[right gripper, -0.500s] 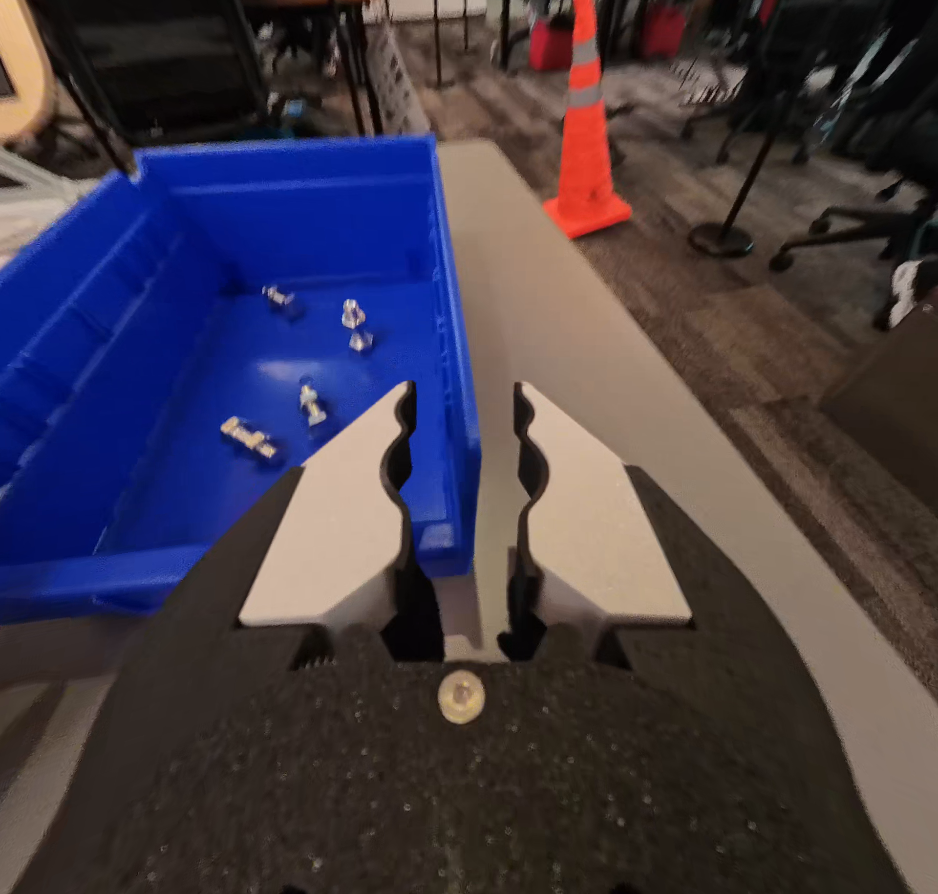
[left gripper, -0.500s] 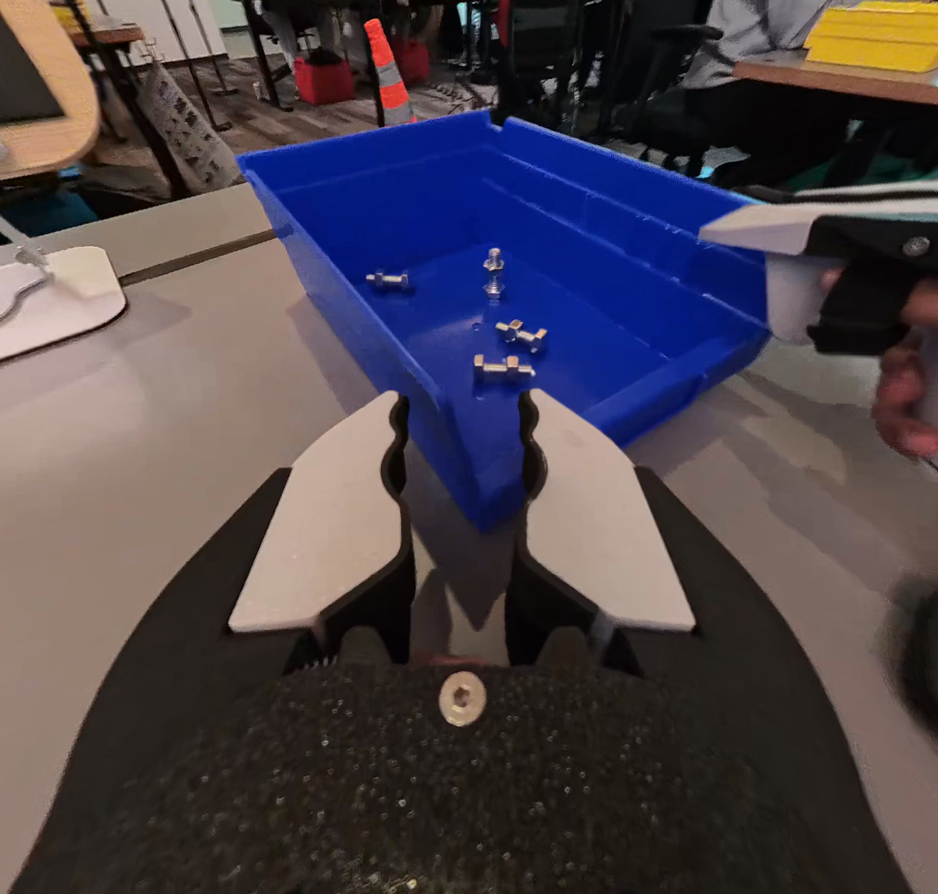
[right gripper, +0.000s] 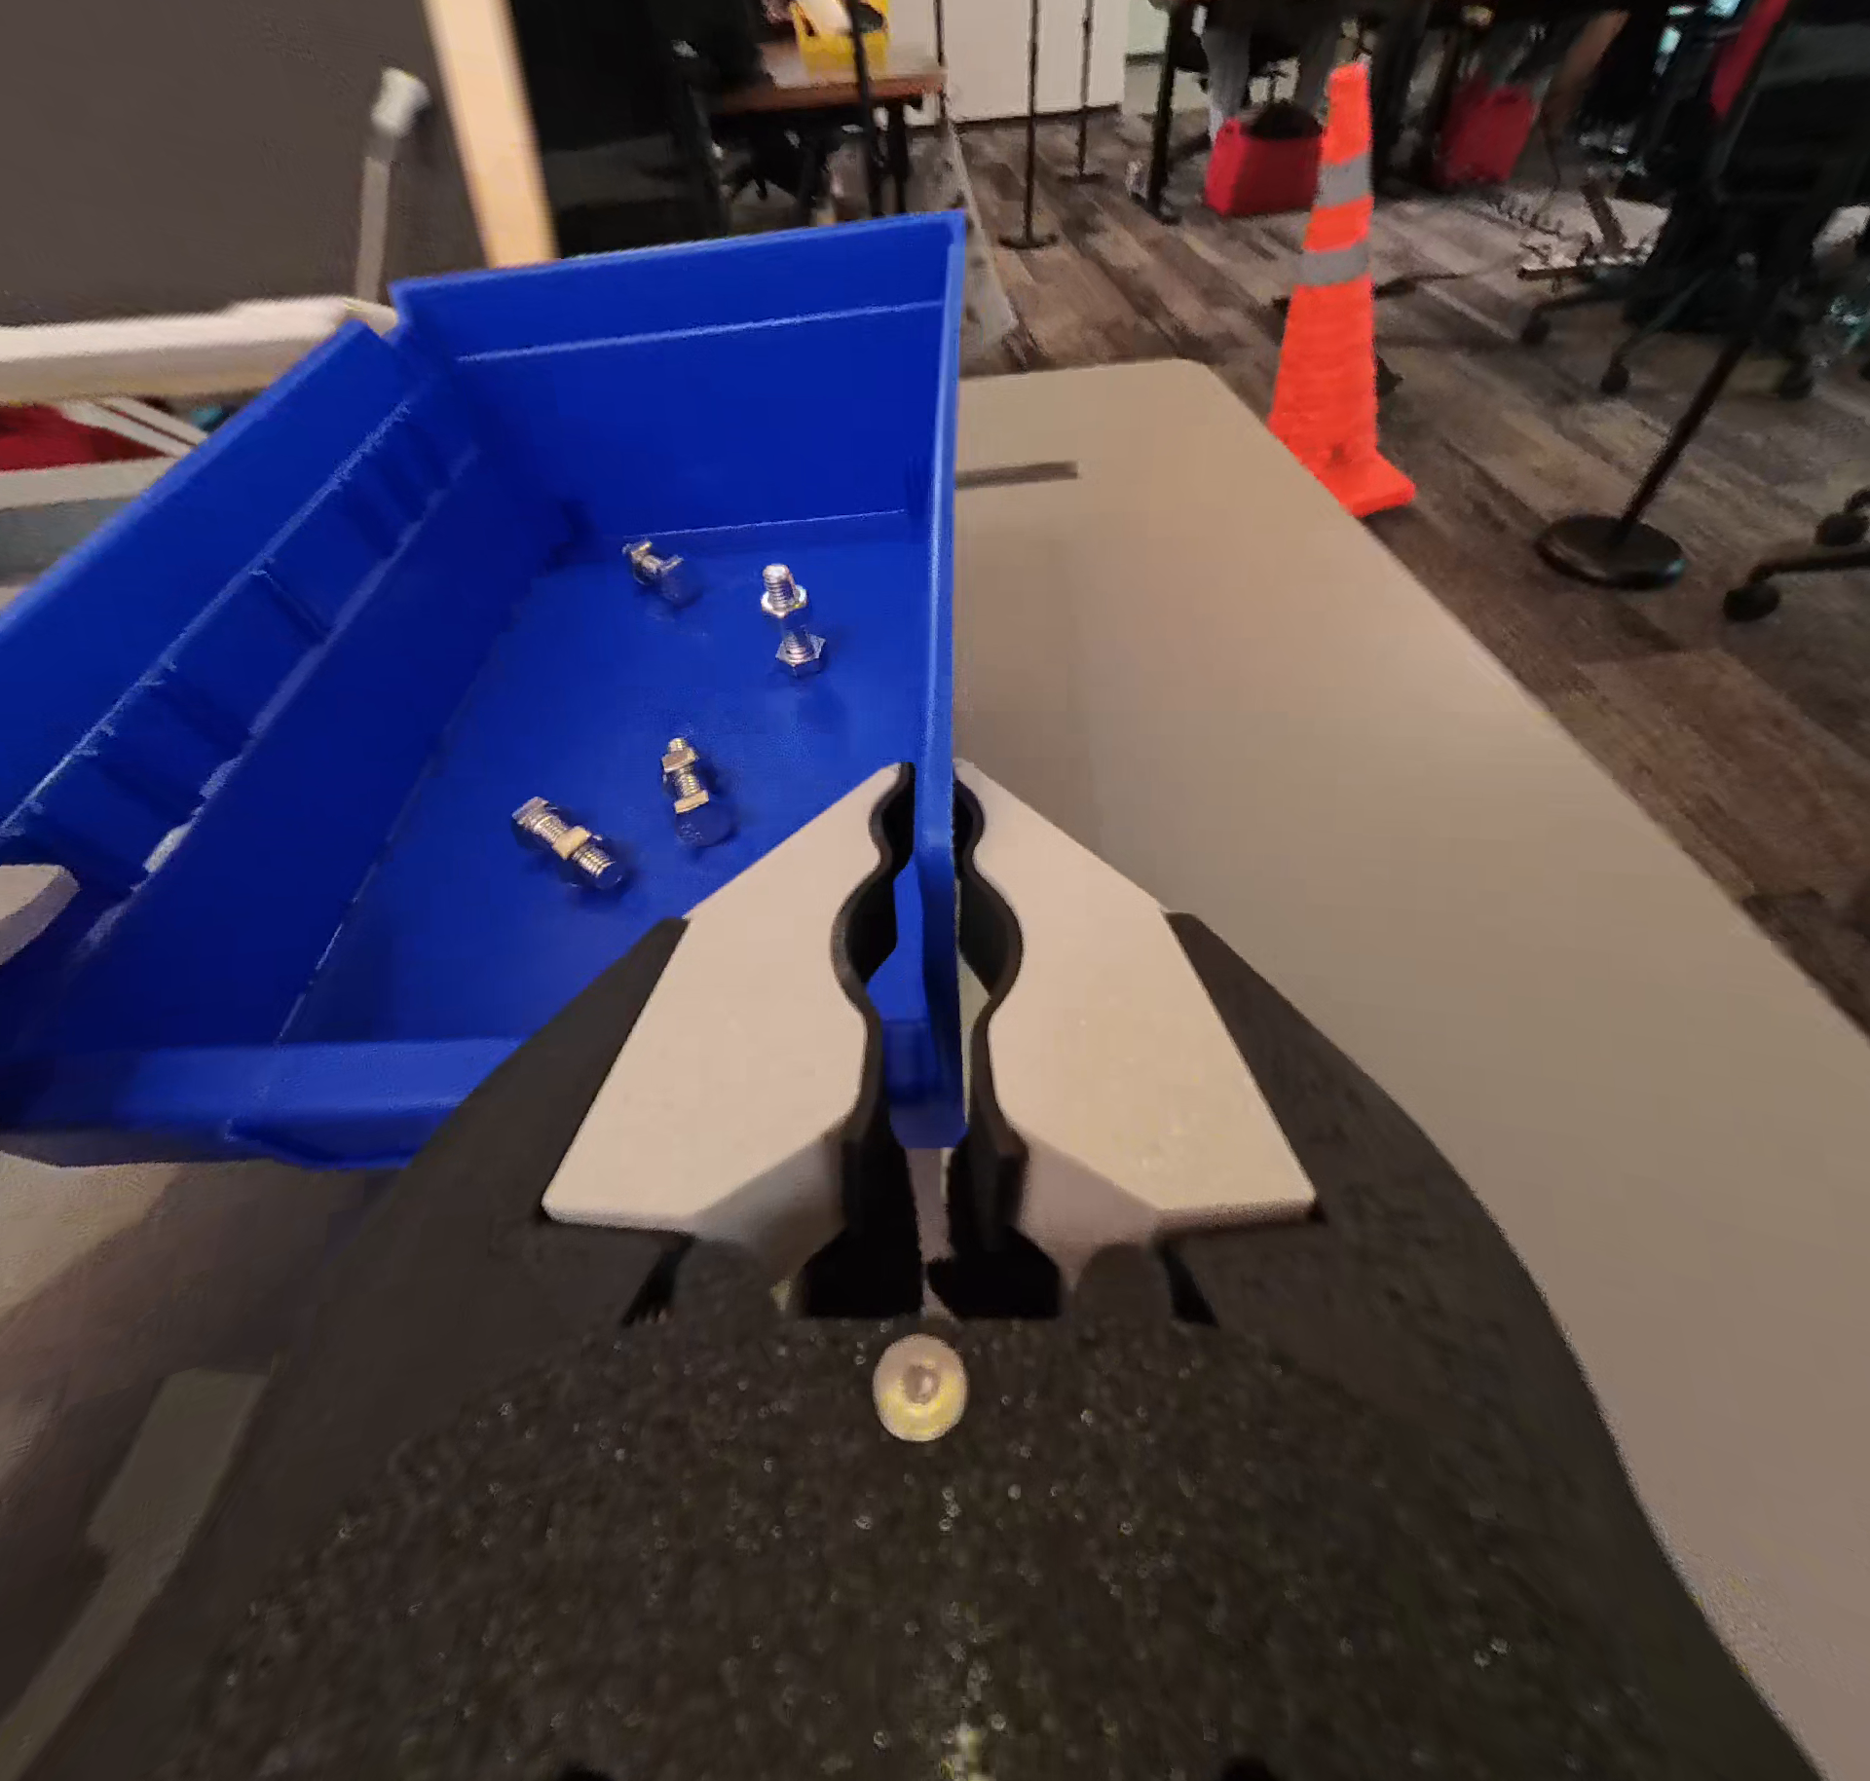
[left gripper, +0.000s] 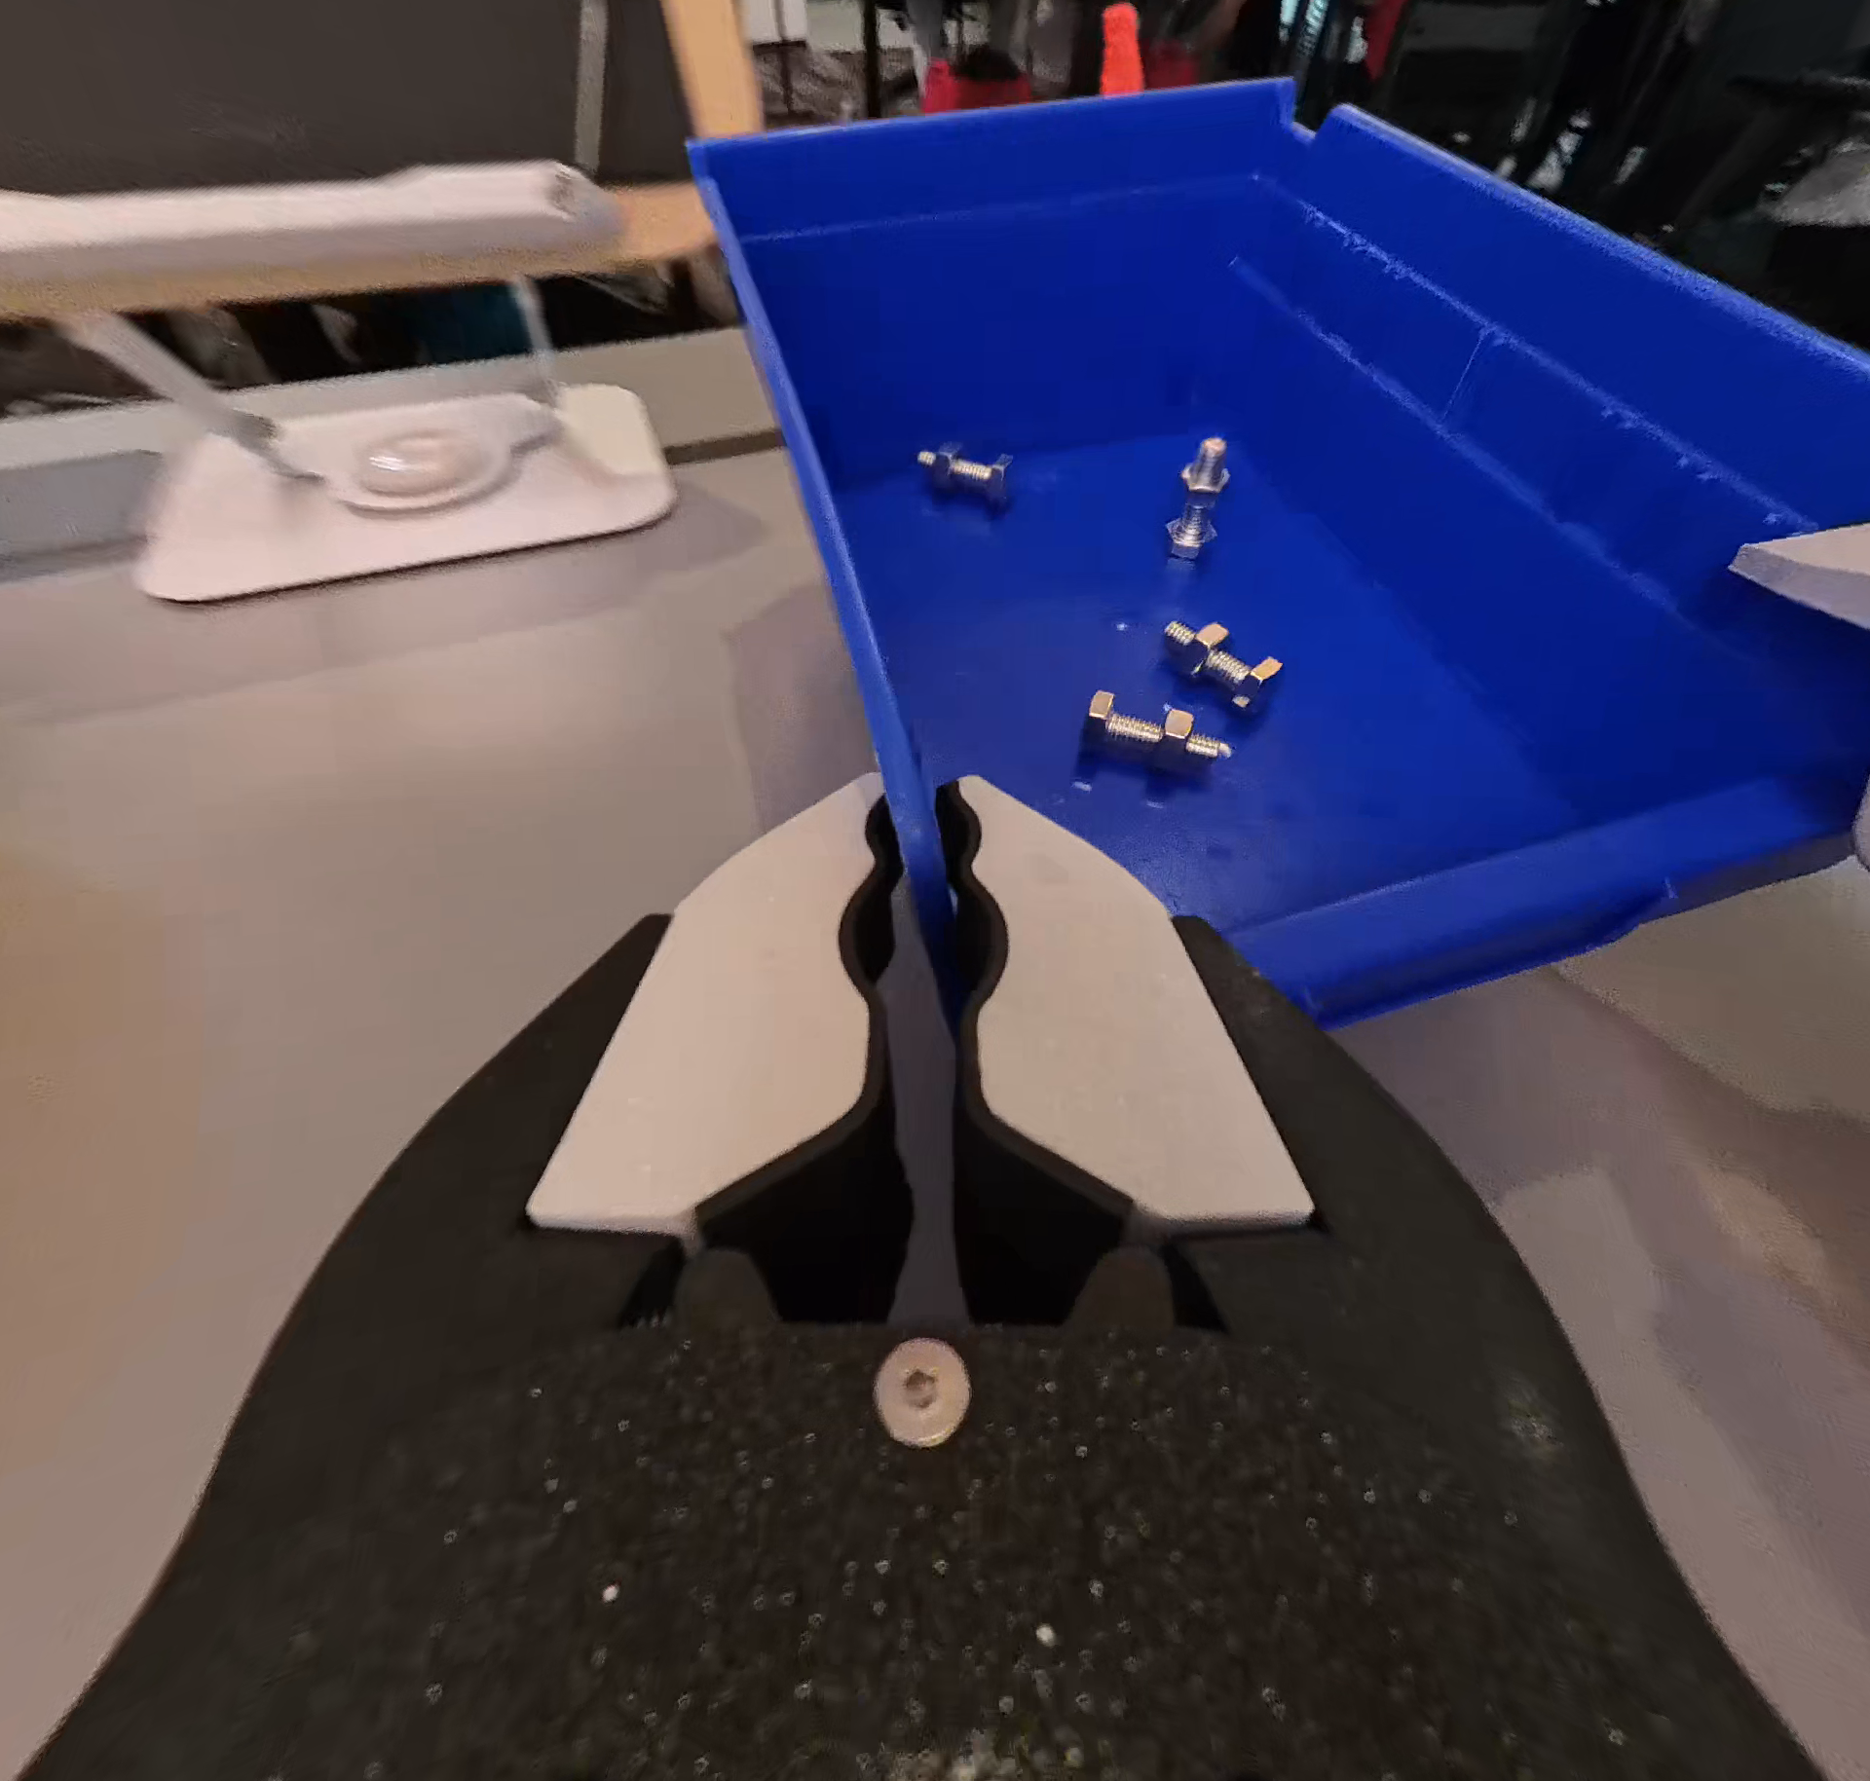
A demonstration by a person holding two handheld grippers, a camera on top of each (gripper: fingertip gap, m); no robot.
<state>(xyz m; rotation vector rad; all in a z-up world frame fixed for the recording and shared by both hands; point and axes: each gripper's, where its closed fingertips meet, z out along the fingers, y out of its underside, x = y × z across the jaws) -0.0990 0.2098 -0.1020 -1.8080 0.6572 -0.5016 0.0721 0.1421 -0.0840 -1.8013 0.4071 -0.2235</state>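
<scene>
A blue plastic bin [left gripper: 1012,316] stands on the grey table [left gripper: 304,873] with several silver bolts with nuts [left gripper: 1154,731] loose on its floor. My left gripper [left gripper: 919,802] is shut on the bin's left side wall near the front corner, with both pads against the wall. My right gripper [right gripper: 933,792] is shut on the bin's [right gripper: 688,417] right side wall near the front corner. The bolts [right gripper: 688,792] lie just left of it. A fingertip of the right gripper [left gripper: 1811,579] shows at the left wrist view's right edge.
A white stand with a flat base [left gripper: 405,488] sits on the table left of the bin. The table's right edge runs close to the bin, with floor beyond. An orange cone [right gripper: 1336,316] and a black pole base [right gripper: 1609,549] stand on that floor. My hands' fingertips stand some 20 cm from each other.
Both grippers were open in front of the bin's corners. They have moved forward over the side walls and shut on them, one on each side.
</scene>
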